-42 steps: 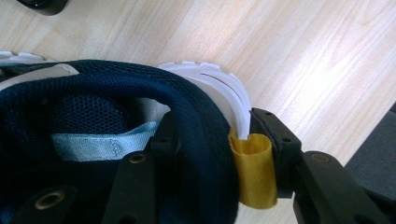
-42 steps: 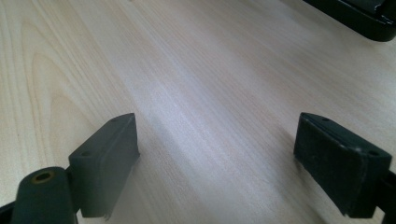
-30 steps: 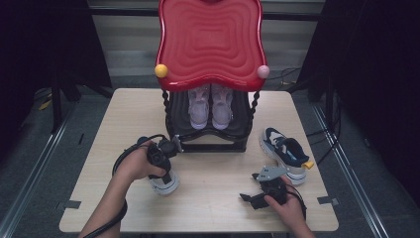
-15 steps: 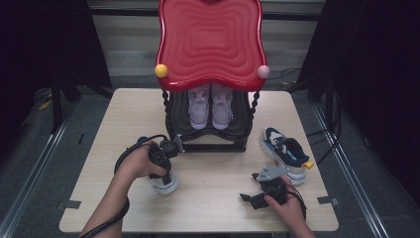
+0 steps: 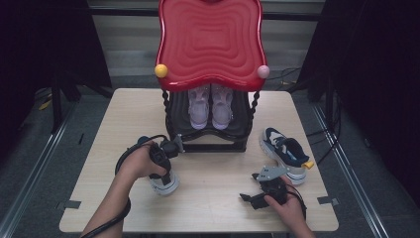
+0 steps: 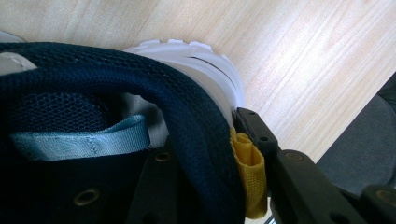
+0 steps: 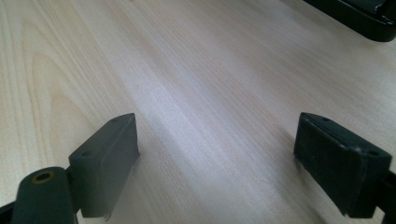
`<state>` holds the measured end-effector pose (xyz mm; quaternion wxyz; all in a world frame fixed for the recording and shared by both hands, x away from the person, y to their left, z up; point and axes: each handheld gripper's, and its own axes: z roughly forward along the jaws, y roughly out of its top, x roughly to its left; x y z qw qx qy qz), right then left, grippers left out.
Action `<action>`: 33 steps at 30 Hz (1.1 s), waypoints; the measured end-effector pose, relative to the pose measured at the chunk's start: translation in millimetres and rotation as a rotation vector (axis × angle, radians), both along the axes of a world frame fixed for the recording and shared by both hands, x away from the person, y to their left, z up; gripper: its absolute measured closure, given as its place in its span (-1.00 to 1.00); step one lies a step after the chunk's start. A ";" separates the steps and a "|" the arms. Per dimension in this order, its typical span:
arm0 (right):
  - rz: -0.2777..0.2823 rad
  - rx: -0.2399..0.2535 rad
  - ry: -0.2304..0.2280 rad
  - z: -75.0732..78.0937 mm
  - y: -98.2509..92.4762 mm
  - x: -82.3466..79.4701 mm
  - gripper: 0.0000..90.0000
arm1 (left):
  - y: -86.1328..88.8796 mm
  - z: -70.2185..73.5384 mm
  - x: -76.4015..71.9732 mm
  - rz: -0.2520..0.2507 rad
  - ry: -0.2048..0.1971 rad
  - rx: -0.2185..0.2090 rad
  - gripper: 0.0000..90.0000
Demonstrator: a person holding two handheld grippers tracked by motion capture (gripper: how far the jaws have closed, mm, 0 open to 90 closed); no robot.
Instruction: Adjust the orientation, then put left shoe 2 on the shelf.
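Here the bench (image 5: 124,119) carries a red-topped rack (image 5: 210,44) whose shelf holds a pale pair of shoes (image 5: 210,106). The left gripper (image 6: 243,154) fingers have just been closing and now clamp the navy shoe (image 6: 140,84) at its heel collar, ready to lift. The right gripper (image 7: 217,163) fingers stand released, bare wood between them.

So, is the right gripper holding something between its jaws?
No, the right gripper has open jaws with bare wooden table between them.

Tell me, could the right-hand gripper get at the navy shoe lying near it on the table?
Probably yes: the right gripper is open and holds nothing, and the navy shoe lies close beyond it with bare table between.
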<state>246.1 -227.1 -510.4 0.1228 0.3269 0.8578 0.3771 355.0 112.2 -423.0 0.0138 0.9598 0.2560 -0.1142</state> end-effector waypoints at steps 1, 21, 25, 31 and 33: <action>-0.001 0.001 0.001 0.0 0.1 -0.1 -0.71 | -0.3 0.1 -0.3 0.002 -0.001 0.001 0.59; 0.002 0.001 0.000 0.0 0.1 0.3 -0.71 | 7.2 17.6 -4.2 0.005 -0.038 -0.005 0.64; 0.002 0.001 0.000 0.0 0.1 0.3 -0.71 | 9.4 23.2 -5.6 0.013 -0.040 -0.016 0.64; 0.002 0.001 0.001 0.1 0.0 0.3 -0.71 | 10.9 29.8 -6.4 0.000 -0.035 -0.015 0.64; 0.003 0.000 -0.002 0.0 0.0 0.4 -0.71 | 11.8 34.5 -6.5 -0.015 -0.042 -0.012 0.64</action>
